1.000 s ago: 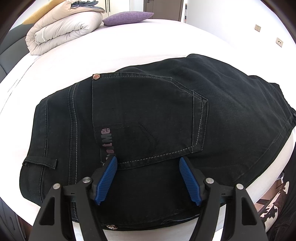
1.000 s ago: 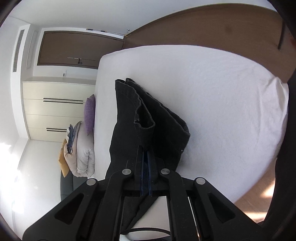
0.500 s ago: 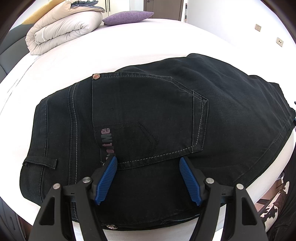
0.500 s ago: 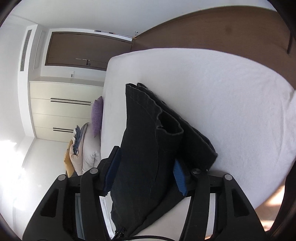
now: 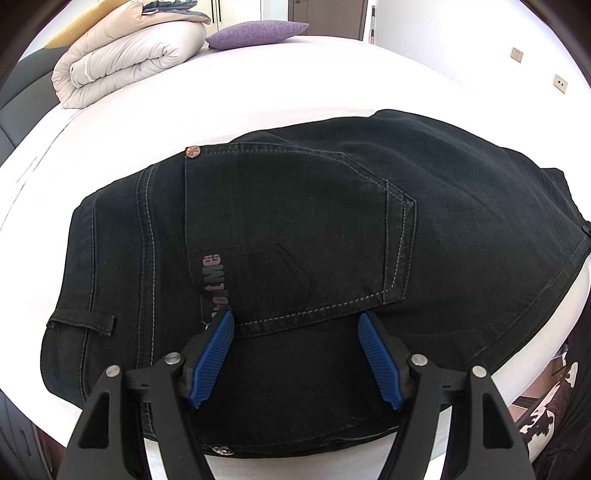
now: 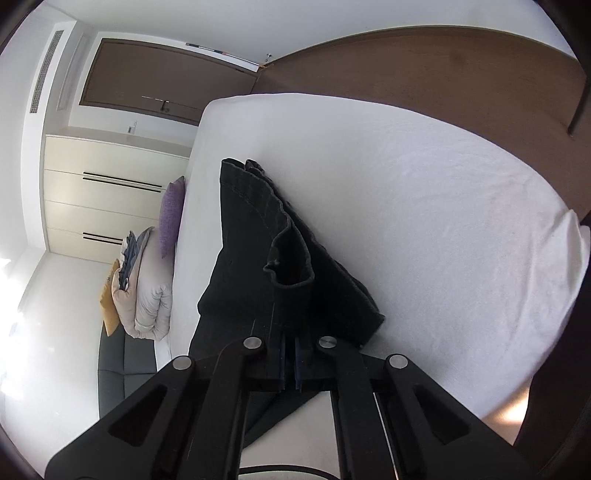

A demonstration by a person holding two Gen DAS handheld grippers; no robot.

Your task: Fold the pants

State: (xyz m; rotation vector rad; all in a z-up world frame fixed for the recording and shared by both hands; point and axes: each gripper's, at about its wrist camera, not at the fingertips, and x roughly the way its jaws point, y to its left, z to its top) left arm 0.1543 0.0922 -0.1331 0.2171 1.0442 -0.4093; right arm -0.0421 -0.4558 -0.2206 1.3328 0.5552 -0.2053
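Note:
Black jeans lie on the white bed, seat side up, with a back pocket and waistband near me. My left gripper is open, its blue pads hovering just over the waist area and holding nothing. In the right wrist view the leg end of the jeans lies bunched with the hems folded over. My right gripper is shut on the jeans fabric near the leg end, at the bed's near edge.
A rolled beige duvet and a purple pillow lie at the far end of the bed. The same duvet and pillow show in the right wrist view, with white drawers and wood floor beyond.
My right gripper opened half a second ago and has now shut again on the leg fabric, farther back. The left gripper has stayed open and still.

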